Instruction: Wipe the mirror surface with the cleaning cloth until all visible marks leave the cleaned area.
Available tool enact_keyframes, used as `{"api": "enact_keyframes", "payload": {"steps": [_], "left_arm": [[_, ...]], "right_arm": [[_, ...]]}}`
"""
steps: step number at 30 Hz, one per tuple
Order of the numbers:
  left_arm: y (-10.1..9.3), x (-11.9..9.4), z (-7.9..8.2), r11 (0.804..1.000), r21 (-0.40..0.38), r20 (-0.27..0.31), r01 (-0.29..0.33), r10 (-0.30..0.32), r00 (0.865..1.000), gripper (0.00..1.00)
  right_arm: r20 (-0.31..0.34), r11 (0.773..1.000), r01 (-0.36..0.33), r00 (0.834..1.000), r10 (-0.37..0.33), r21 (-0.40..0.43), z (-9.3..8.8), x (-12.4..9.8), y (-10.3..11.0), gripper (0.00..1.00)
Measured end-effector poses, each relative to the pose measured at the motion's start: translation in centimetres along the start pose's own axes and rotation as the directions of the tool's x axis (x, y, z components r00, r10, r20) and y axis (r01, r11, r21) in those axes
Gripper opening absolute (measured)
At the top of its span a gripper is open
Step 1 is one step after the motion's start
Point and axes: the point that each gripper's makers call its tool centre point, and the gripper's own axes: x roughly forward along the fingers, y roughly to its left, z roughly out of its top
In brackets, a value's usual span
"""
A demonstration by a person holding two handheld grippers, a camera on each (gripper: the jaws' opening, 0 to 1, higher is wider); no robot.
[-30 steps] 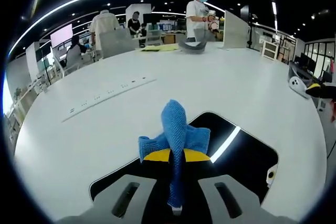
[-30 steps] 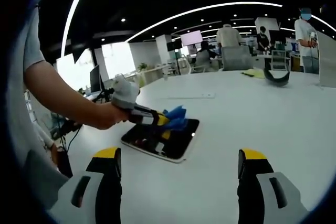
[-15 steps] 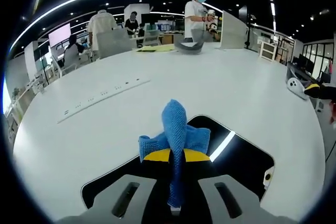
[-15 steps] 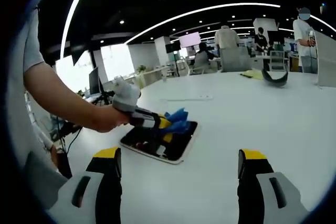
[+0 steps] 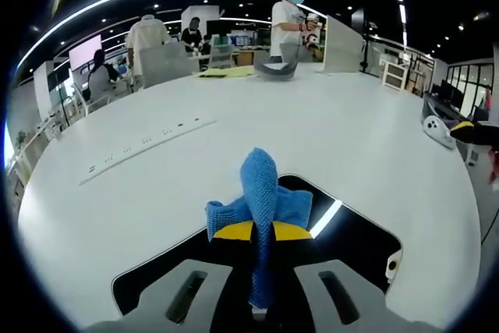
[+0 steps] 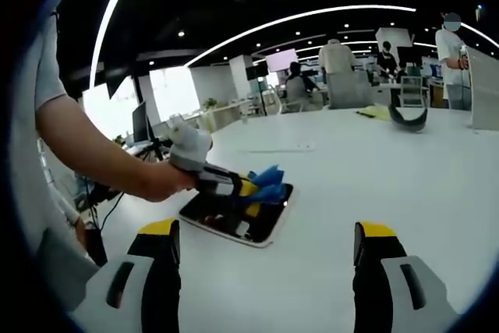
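A dark rectangular mirror [image 5: 351,239] with a white rim lies flat on the white table [image 5: 234,138]. My left gripper [image 5: 262,233] is shut on a blue cleaning cloth [image 5: 261,193], whose bunched end sticks out over the mirror. In the right gripper view the mirror [image 6: 238,216] lies left of centre, with the cloth [image 6: 265,181] pressed over its far end by the left gripper [image 6: 234,186] in a person's hand. My right gripper [image 6: 265,255] stands open above the bare table, near the mirror's right side, holding nothing.
A long grey strip [image 5: 148,146] lies on the table to the far left. A dark curved object [image 5: 277,69] and yellow sheets [image 5: 226,72] sit at the far edge, with several people and chairs behind. A white device [image 5: 437,130] rests at the right edge.
The left gripper with the cloth has crept forward along the mirror toward its far end. The right gripper has stayed open and still.
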Motion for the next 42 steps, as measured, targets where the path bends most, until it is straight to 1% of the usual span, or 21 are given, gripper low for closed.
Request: {"api": "enact_keyframes", "payload": {"steps": [7, 16, 24, 29, 42], "left_arm": [[-0.4, 0.2, 0.1, 1.000, 0.003, 0.005, 0.008, -0.008, 1.000, 0.04], [-0.8, 0.4, 0.2, 1.000, -0.003, 0.010, 0.020, -0.020, 1.000, 0.04], [-1.2, 0.5, 0.3, 1.000, 0.002, 0.015, 0.031, -0.031, 0.999, 0.04], [-1.5, 0.6, 0.3, 1.000, -0.004, 0.020, 0.026, -0.026, 0.999, 0.04], [-2.1, 0.9, 0.5, 0.999, 0.000, 0.024, 0.041, -0.041, 0.999, 0.04]], "right_arm": [[-0.013, 1.000, -0.003, 1.000, 0.003, -0.004, -0.2, 0.1, 0.2, 0.93], [-0.003, 1.000, -0.013, 1.000, 0.013, -0.003, 0.1, 0.1, 0.4, 0.91], [-0.006, 1.000, -0.016, 1.000, 0.016, -0.008, 0.2, 0.3, 0.5, 0.91], [-0.005, 1.000, -0.018, 1.000, 0.018, -0.003, 0.1, 0.4, 0.5, 0.91], [-0.014, 1.000, -0.025, 1.000, 0.025, 0.002, -0.4, 0.5, 0.7, 0.91]]}}
